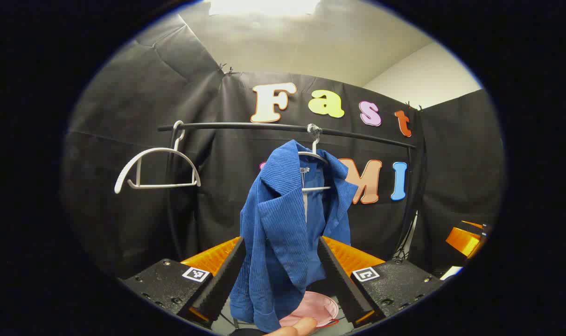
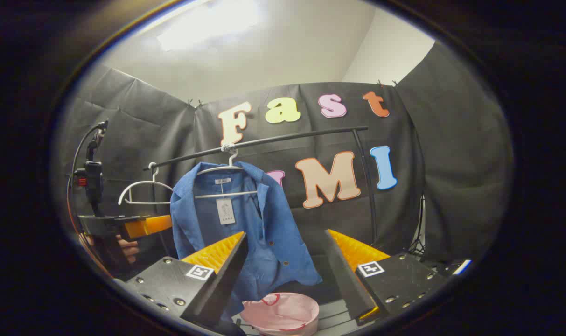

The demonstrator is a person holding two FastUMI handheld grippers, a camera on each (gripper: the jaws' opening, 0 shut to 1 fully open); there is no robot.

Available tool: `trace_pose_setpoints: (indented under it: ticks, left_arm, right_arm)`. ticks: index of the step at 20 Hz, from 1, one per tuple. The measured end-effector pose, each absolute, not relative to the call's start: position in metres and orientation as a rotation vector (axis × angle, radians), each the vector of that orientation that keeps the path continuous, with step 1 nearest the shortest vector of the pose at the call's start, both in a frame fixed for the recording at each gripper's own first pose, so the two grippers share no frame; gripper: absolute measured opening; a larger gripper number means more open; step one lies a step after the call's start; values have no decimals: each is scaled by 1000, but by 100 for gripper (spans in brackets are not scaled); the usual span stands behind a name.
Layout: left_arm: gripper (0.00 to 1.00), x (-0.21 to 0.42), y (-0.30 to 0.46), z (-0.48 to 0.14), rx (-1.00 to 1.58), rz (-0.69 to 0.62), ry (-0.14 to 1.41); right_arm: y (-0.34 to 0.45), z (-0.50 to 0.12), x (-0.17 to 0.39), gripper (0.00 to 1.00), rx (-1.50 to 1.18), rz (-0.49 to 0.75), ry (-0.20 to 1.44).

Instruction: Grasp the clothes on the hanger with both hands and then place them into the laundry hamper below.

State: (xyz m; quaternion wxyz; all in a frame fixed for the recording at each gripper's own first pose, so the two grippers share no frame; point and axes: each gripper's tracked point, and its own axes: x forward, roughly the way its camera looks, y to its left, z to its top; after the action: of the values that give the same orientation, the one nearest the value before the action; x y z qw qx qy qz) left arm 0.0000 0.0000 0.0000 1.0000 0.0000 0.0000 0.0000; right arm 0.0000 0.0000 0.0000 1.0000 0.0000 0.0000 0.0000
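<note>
Left gripper point(image 1: 279, 261): jaws spread wide, holding nothing; the hanging shirt's lower half shows between the two fingers, and I cannot tell whether it lies within their reach or farther back.
Right gripper point(image 2: 285, 261): fingers wide apart, empty; it faces the shirt from the open-front side, apparently short of the cloth.
Left gripper seen from the right gripper view point(image 2: 124, 227): it sits just left of the shirt's sleeve edge, with a hand point(image 2: 126, 249) wrapped under it.
Fingertip point(image 1: 297, 328): a person's finger pokes in below the shirt's hem, at the bottom of the left gripper view.
Laundry hamper point(image 2: 283, 311): pink, round, open-topped, directly below the shirt's hem and empty as far as I can see.
Blue shirt point(image 1: 283, 233): corduroy-looking, unbuttoned, draped on a white hanger point(image 1: 314, 161); a tag hangs inside the collar.
Rail point(image 1: 283, 127): black bar above the shirt, carrying its hanger's hook.
Spare hanger point(image 1: 157, 170): white, bare, on the same rail well to the left of the shirt.
Progress: early, by my judgement. Both grippers are lined up on the shirt, but neither has pinched it.
Left to do: close both grippers on the cloth, pull it off the hanger, lower it into the hamper.
</note>
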Motion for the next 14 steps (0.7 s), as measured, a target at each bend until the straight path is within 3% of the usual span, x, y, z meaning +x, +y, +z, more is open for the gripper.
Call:
trace_pose_setpoints:
  ticks: [8, 13, 14]
  left_arm:
    - [95, 21, -18, -7, 14, 0, 14]
    - [92, 35, -31, -16, 31, 8, 23]
    - [92, 38, -34, -18, 41, 8, 26]
  right_arm:
    - [-2, -4, 24, 96, -49, 33, 7]
    - [3, -11, 42, 92, -51, 64, 3]
    - [4, -14, 45, 96, -49, 73, 8]
